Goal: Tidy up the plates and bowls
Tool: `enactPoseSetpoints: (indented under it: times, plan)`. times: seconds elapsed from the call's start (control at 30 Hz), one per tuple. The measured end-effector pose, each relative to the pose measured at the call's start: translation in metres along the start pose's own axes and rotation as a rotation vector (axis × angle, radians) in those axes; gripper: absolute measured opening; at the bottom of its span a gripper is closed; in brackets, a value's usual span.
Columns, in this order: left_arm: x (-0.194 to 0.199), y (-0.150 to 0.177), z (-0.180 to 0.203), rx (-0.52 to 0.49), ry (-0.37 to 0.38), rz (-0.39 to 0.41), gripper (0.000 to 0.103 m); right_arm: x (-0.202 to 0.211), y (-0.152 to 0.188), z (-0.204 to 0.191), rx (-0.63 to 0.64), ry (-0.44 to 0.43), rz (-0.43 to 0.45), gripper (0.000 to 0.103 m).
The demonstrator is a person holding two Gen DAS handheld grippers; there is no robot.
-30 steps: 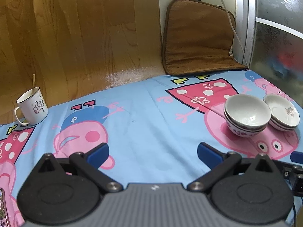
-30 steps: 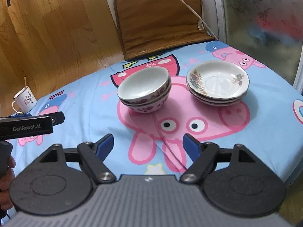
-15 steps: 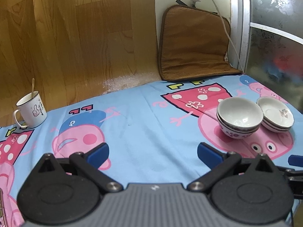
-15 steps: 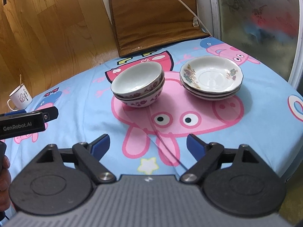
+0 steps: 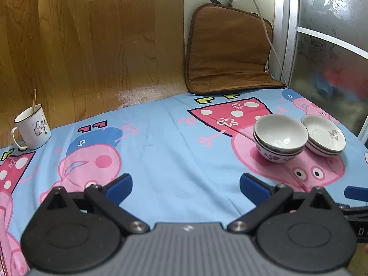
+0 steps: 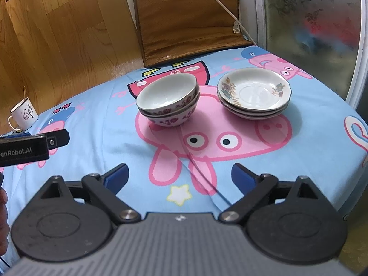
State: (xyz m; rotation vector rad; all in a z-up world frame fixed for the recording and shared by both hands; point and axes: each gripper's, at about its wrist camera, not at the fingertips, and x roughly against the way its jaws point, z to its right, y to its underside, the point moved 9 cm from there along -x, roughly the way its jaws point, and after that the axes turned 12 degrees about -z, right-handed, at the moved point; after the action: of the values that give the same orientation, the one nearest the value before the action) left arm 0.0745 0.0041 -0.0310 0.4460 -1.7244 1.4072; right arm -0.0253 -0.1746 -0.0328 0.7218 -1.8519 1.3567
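Both grippers hanging back over the cartoon-pig tablecloth [image 6: 322, 161], nothing grabbed.

Table edge drops off on the right, just past the stack of floral plates [image 6: 254, 93], with a frosted glass door [image 6: 310, 27] close behind it; loads of bare cloth on the left out toward the white mug [image 5: 33, 127] with a stick in it, which sits well apart from the dishes. The stack of bowls [image 6: 169, 100] sits just beside the plates, not touching, a brown cushion [image 6: 188, 16] leaning up behind them. The right gripper [image 6: 179, 176] is tilted down at the cloth, short of the bowls, which sit ahead and slightly left; its jaws have just been opening wide with nothing between them. The left gripper [image 5: 185, 187] is also spread wide and empty, angled down, with the bowls off ahead to its right.
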Motion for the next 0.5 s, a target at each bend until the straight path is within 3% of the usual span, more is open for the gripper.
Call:
enactPoseSetpoints:
  times: [0.5]
  plan:
    - [0.0018,0.0044,-0.0037,0.013,0.021,-0.004,0.103,0.0017,0.0035,-0.0049,-0.003,0.016,-0.003,0.098]
